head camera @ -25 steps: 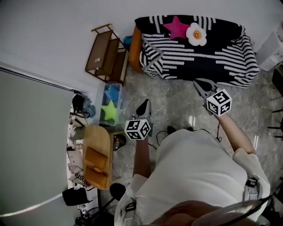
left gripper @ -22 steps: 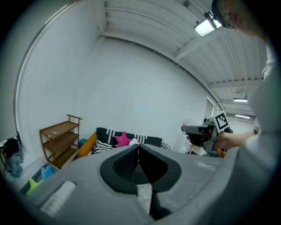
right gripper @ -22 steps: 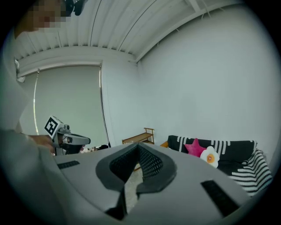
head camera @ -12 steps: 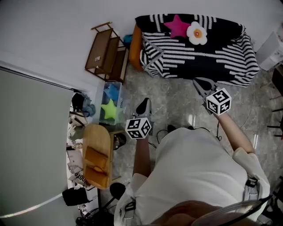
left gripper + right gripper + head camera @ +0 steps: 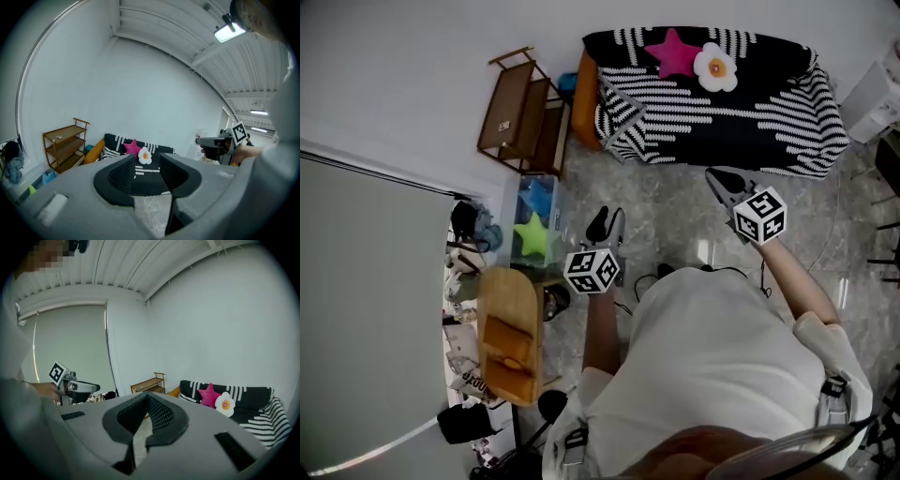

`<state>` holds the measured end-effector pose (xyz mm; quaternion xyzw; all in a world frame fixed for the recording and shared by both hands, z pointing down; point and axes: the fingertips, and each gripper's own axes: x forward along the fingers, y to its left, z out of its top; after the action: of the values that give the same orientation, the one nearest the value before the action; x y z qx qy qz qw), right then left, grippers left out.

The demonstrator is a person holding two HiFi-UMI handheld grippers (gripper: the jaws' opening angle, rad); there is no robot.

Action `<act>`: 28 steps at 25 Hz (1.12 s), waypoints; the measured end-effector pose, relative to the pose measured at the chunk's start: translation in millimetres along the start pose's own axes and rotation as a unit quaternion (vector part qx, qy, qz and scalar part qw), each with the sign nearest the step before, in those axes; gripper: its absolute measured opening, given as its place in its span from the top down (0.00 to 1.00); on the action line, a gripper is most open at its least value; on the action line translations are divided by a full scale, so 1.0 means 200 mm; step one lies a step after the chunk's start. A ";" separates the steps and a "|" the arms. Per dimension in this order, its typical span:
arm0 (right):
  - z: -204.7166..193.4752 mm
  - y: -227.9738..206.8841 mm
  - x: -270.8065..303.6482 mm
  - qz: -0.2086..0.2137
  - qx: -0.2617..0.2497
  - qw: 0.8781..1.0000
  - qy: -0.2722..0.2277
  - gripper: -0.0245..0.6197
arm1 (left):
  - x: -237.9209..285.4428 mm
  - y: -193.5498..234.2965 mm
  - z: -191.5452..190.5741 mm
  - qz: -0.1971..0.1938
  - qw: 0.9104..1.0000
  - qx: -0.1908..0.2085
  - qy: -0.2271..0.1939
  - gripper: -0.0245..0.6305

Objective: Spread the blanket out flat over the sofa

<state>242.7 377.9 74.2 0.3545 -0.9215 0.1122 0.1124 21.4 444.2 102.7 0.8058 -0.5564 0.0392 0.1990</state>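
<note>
Left tool (image 5: 607,221) jaws opening, empty; right tool (image 5: 717,178) pressed together, empty; blanket (image 5: 722,122) covering sofa (image 5: 584,94).

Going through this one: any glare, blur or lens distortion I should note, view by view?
Head view: evenly lit and sharp; the striped blanket reads clearly on the sofa. Left gripper view: strong fisheye with black corners; the ceiling lamp blows out at top right. Right gripper view: same fisheye and dark corners, flat light, no glare.
</note>
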 end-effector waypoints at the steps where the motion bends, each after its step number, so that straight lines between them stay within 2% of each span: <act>1: -0.01 0.01 0.01 -0.001 0.000 1.000 0.001 0.96 | 0.00 0.02 -0.01 -0.003 1.000 -0.004 0.000 0.70; 20: -0.01 0.17 0.32 -0.019 -0.008 1.000 0.016 0.96 | 0.03 0.34 -0.03 -0.030 0.999 0.000 0.026 0.68; 28: 0.01 0.21 0.41 -0.007 -0.024 0.999 0.024 0.95 | 0.06 0.41 -0.03 -0.032 0.999 -0.008 0.031 0.68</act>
<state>154.1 356.8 90.7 0.3556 -0.9183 0.0980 0.1437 -48.6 411.2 133.3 0.8200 -0.5241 0.0532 0.2239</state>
